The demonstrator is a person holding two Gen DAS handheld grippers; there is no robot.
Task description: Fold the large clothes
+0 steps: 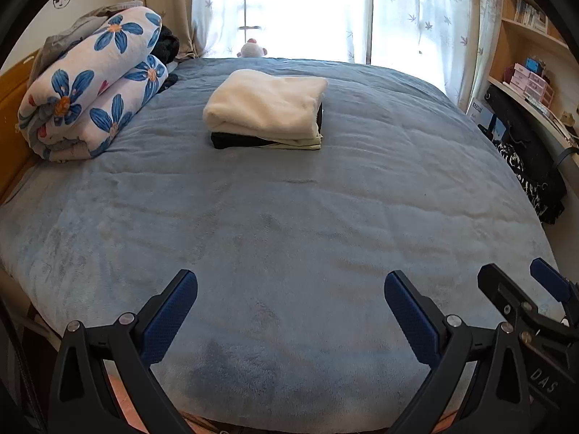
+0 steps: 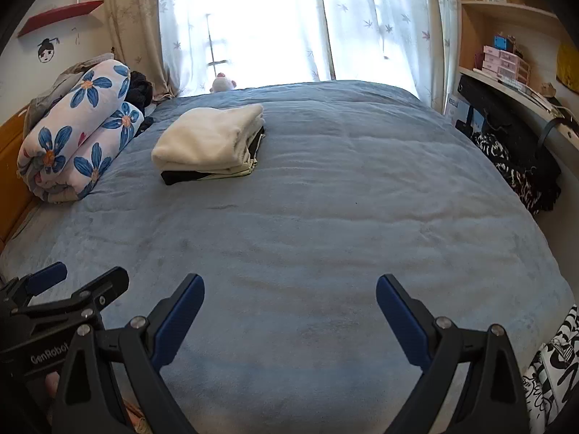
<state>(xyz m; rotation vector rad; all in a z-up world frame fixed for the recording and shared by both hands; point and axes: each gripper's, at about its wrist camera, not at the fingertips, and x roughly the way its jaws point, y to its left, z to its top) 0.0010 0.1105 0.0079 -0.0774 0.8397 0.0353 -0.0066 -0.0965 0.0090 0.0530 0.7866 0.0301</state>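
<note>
Both tools wide over the bed.
The left tool [image 1: 291, 293] and right tool [image 2: 290, 294] hold nothing; folded clothes [image 1: 266, 108] lie at 12 o'clock on the blue bed [image 1: 289, 217].

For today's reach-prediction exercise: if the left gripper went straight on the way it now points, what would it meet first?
Probably the blue blanket on the bed: the open left gripper points low across it. The folded clothes stack lies farther along; depth is unclear.
</note>
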